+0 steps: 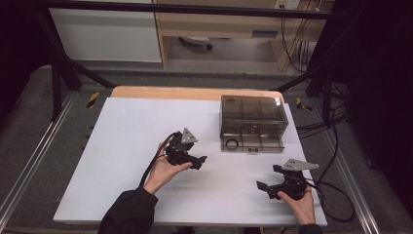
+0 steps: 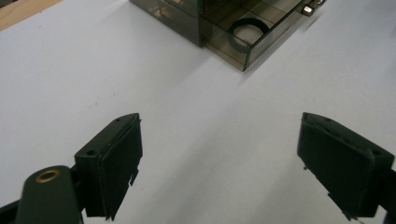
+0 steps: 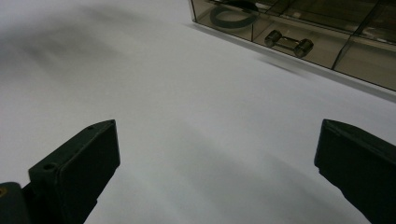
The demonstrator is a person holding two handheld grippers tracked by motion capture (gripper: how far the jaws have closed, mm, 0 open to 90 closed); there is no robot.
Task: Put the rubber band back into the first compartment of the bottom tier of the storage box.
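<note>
Over on the left, your left gripper (image 1: 200, 161) sits above the white table sheet (image 1: 126, 146), cradled in your left hand (image 1: 163, 170), its tips aimed toward the right side of the table. In the left gripper view the two black jaws stand wide apart with bare white sheet between them, so that tool is released and carries nothing. Moving to the middle, the smoky clear plastic drawer box (image 1: 252, 117) stands at the far right part of the sheet, just beyond and to the right of your left gripper, apart from it. Its bottom drawer (image 1: 253, 142) is pulled out toward you, and a black ring (image 2: 247, 33) lies flat in the drawer's left-hand compartment; the drawer's small metal handle (image 3: 288, 43) shows clearly from your right gripper view. Further right and nearer you, your right gripper (image 1: 263, 187) rests low over the sheet in your right hand (image 1: 299, 200), jaws spread wide, nothing in them, well apart from the box.
</note>
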